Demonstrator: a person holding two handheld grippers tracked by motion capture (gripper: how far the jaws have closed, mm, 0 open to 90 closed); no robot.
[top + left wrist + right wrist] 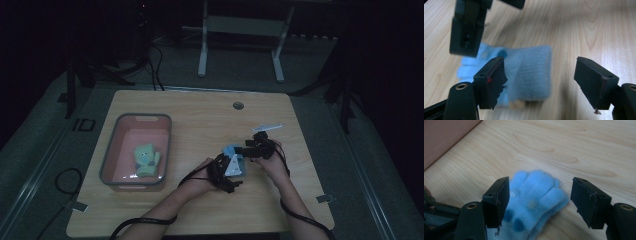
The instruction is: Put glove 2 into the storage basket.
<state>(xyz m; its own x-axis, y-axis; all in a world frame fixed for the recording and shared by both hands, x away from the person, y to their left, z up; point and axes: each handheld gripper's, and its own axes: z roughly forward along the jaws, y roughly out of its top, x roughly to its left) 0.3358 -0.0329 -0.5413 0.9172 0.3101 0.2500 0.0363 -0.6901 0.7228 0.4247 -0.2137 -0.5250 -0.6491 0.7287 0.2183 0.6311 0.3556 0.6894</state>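
A fuzzy light-blue glove [232, 151] lies flat on the wooden table [200, 120], right of centre. My left gripper [227, 167] comes at it from the near side. In the left gripper view its jaws stand open [540, 62] around the glove's cuff end [531, 75], and the pads do not press on it. My right gripper [256, 147] reaches in from the right. Its open jaws [540, 181] straddle the glove's finger end [534, 200], which has dark blue spots. One right jaw hangs over the glove's far end in the left gripper view.
A pink bin with a grey rim [111, 150] stands at the table's left and holds a green glove [146, 159]. Its wall [446, 135] fills the top-left corner of the right gripper view. A round cable hole [238, 105] sits near the far edge.
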